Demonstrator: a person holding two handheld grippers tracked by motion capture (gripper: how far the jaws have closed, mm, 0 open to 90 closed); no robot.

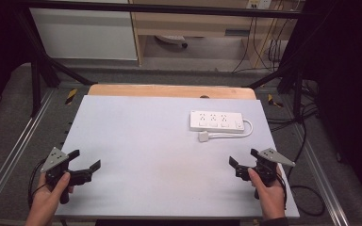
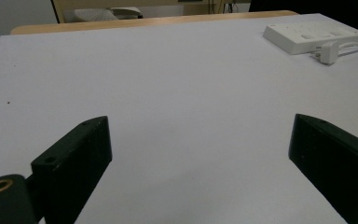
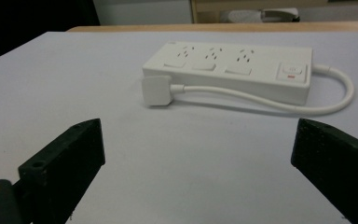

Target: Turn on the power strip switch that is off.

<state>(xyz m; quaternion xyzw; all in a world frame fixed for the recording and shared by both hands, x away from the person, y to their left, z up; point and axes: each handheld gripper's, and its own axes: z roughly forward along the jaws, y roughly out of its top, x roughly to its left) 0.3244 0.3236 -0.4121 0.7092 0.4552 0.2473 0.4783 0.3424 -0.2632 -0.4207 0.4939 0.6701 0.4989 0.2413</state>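
Both tools sit at the near edge of the tabletop (image 1: 169, 141), jaws spread wide and holding nothing: left tool (image 1: 86, 160) at about 8 o'clock from the tabletop's centre, right tool (image 1: 242, 158) at about 4 o'clock. The white power strip (image 1: 217, 121) lies flat at roughly 1 o'clock, its long side across the table, three socket groups and a switch facing up. Its white cord (image 1: 250, 129) loops out of the right end and doubles back along the near side, ending in the white plug (image 1: 203, 136), which rests on the surface just beside the strip's near left corner. In the right tool's view the plug (image 3: 156, 90) lies straight ahead, well apart from the jaws; in the left tool's view the strip (image 2: 314, 37) is far off at 1 o'clock. Judgement: the right tool is better placed for the reach. Approach low and level, straddle the plug's flat sides rather than the cord, and close only once it is centred. The left tool could pin the strip body so it does not slide. Risk: the cord's spring may twist the plug on lifting. Surface is a pale, matte, smooth sheet over a wooden top; likely little grip on the strip. Room: dark metal frame around the table, grey floor, light wood shelving and hanging cables at 12 o'clock.
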